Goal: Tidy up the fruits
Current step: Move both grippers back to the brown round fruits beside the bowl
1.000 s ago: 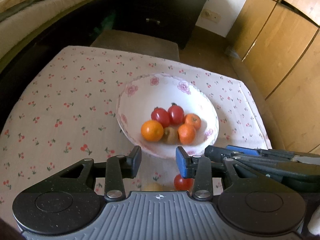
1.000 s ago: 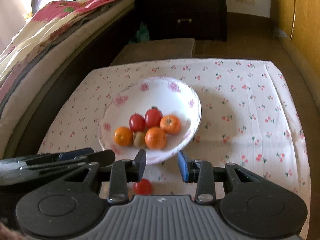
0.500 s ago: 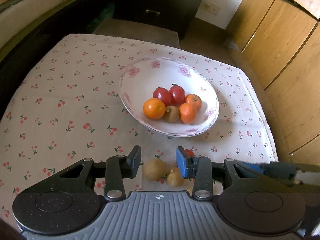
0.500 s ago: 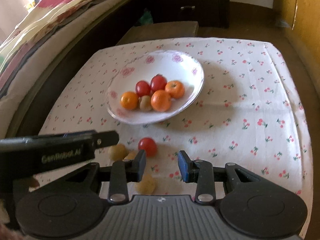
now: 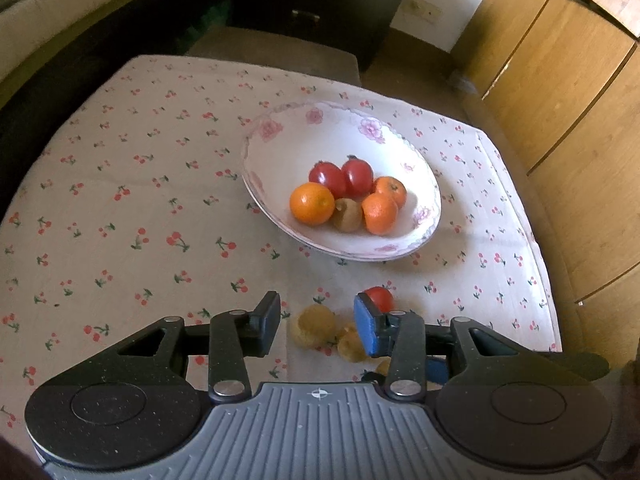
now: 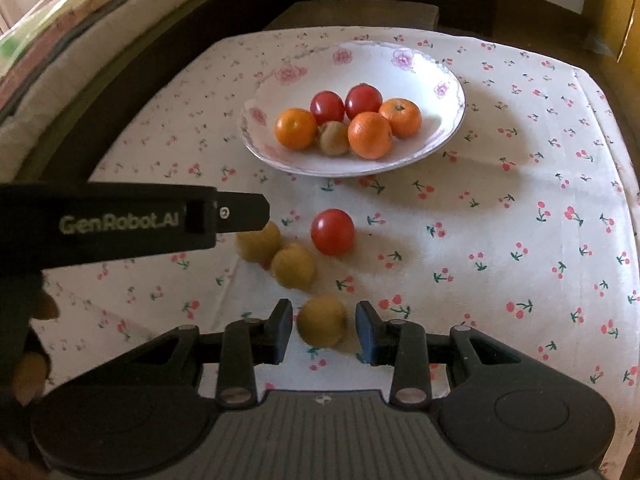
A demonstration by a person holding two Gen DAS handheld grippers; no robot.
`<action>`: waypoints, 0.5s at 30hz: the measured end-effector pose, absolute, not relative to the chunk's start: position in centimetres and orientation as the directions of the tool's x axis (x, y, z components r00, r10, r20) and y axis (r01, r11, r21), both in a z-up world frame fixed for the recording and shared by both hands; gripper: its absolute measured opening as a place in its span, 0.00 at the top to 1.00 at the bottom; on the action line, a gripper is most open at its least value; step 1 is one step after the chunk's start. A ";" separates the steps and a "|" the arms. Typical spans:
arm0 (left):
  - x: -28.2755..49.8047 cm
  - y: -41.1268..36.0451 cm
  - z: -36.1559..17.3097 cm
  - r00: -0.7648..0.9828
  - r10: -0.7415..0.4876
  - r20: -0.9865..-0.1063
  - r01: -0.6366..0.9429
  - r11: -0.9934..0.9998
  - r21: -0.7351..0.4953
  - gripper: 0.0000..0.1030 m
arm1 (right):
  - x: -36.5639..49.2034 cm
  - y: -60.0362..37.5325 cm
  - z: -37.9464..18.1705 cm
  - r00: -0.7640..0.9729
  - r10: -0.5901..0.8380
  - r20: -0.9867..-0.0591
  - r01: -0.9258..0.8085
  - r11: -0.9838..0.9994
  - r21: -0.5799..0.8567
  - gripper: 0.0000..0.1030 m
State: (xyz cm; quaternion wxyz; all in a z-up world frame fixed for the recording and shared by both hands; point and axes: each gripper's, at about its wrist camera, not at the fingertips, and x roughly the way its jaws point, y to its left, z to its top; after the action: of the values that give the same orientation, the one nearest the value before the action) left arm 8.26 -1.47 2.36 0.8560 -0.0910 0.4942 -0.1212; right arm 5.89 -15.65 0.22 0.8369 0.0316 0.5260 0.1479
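A low table covered by a cherry-print cloth (image 5: 120, 208) stands in a bedroom, with a bed along one side, a dark drawer unit (image 5: 320, 4) behind and wooden cupboard doors (image 5: 560, 80) on the other side.

The right gripper (image 6: 324, 330) points steeply down with its jaws narrowly apart; a brown kiwi (image 6: 321, 321) lies on the cloth between the pads, close to both, though whether either pad touches it cannot be told; it appears not yet pinched. Just beyond it two more kiwis (image 6: 293, 265) lie touching each other, and a loose red tomato (image 6: 332, 232) sits just beside them on the bowl side.

The left gripper (image 5: 316, 326) has its jaws opening, moderately apart, with nothing pressed between them; in its own view one kiwi lies on the cloth in the gap and another sits against the blue pad's edge, the loose tomato peeking out behind that pad; in the right wrist view this gripper reaches in from the side, its tip over the farthest kiwi.

Further out stands the white floral bowl (image 6: 452, 80), near the loose fruit; it holds three oranges (image 6: 370, 135), two red tomatoes (image 6: 363, 101) and one kiwi, all bunched together in its middle.
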 end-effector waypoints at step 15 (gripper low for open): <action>9.3 -2.5 -0.1 0.441 -0.245 -0.864 0.092 0.969 -0.228 0.55 | 5.3 -17.5 0.6 0.414 0.266 -0.871 -0.187 0.961 0.205 0.72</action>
State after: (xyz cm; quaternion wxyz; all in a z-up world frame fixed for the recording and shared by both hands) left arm 9.27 -2.53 -0.13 0.8455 -0.0738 0.5194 -0.0998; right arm 5.34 -17.55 0.58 0.8400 0.0377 0.5242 0.1346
